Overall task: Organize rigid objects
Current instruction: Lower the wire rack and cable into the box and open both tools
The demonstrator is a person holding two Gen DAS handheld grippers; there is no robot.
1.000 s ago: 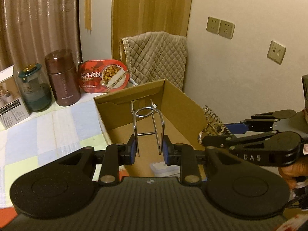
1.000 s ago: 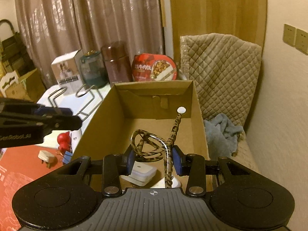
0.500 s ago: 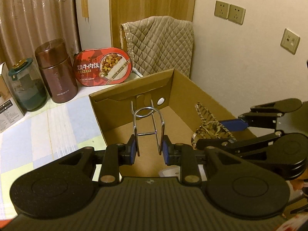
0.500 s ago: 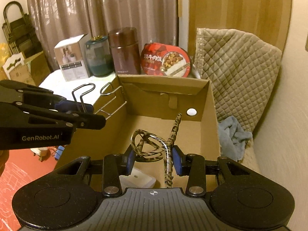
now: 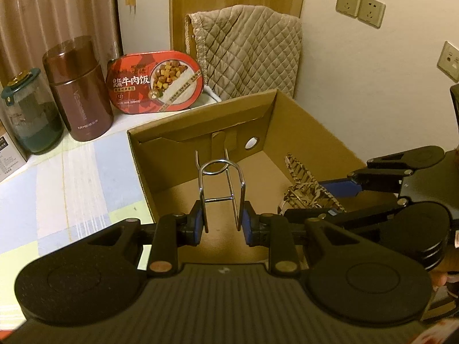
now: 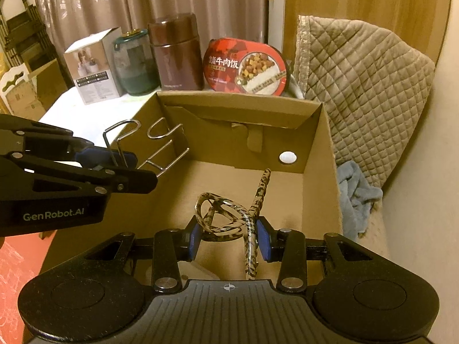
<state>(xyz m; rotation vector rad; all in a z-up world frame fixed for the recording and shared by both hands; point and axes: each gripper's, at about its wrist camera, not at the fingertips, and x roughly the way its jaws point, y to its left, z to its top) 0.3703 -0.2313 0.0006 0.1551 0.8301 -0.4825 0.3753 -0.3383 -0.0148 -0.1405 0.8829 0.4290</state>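
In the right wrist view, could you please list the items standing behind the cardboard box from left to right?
White carton → green-lidded glass jar → brown canister → red ready-meal tray → quilted beige cover.

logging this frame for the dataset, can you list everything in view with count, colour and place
open cardboard box: 1, brown, centre
bent chrome wire rack: 1, silver, in left tongs
leopard-print plastic hanger: 1, brown-black, in right tongs
oval ready-meal tub: 1, red, behind box
metal canister: 1, maroon, left of tub
glass jar: 1, green-tinted, beside canister
printed carton: 1, white, far left
quilted cloth: 1, beige, right
wall sockets: 3, beige
left tongs: 1, black
right tongs: 1, black
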